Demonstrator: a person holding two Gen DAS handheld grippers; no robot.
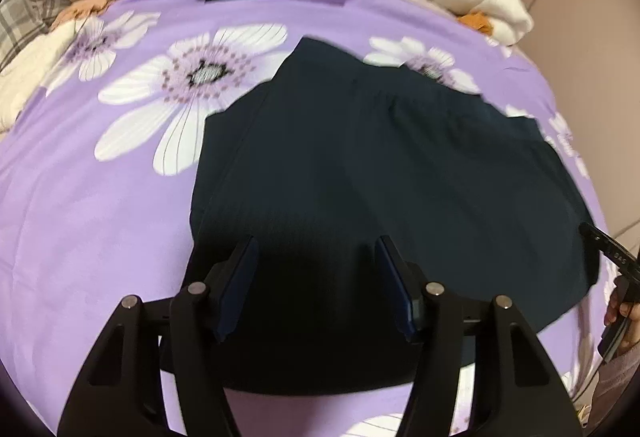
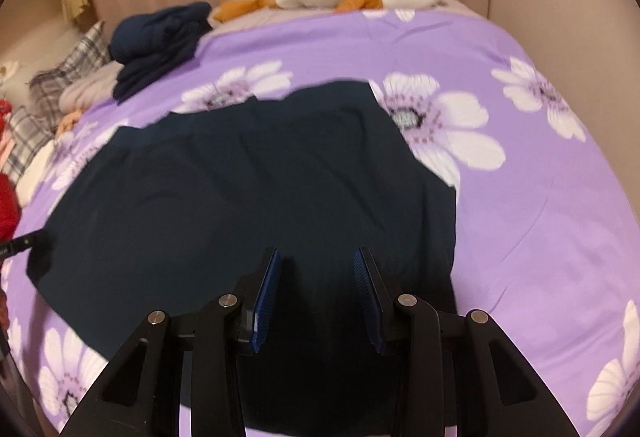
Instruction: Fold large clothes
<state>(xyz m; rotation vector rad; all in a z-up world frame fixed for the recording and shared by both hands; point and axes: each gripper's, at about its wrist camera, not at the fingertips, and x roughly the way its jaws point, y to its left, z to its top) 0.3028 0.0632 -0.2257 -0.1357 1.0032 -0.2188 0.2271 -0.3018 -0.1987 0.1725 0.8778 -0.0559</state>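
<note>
A: On the bedspread [image 1: 100,217] the dark garment [image 1: 380,165] lies flat. Your left gripper [image 1: 316,277] hovers over its near edge, jaws apart, nothing pinched.

B: Right gripper [image 2: 316,293]?

A: Narrower gap, also empty. You'd want both pinching the near hem evenly, then lift together so the fold stays square.

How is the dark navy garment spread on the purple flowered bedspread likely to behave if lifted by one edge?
The dark navy garment would probably drape limply, since it lies flat with soft creases. It looks thin, so likely light. Dragged across the bedspread, it may bunch rather than slide whole.
</note>
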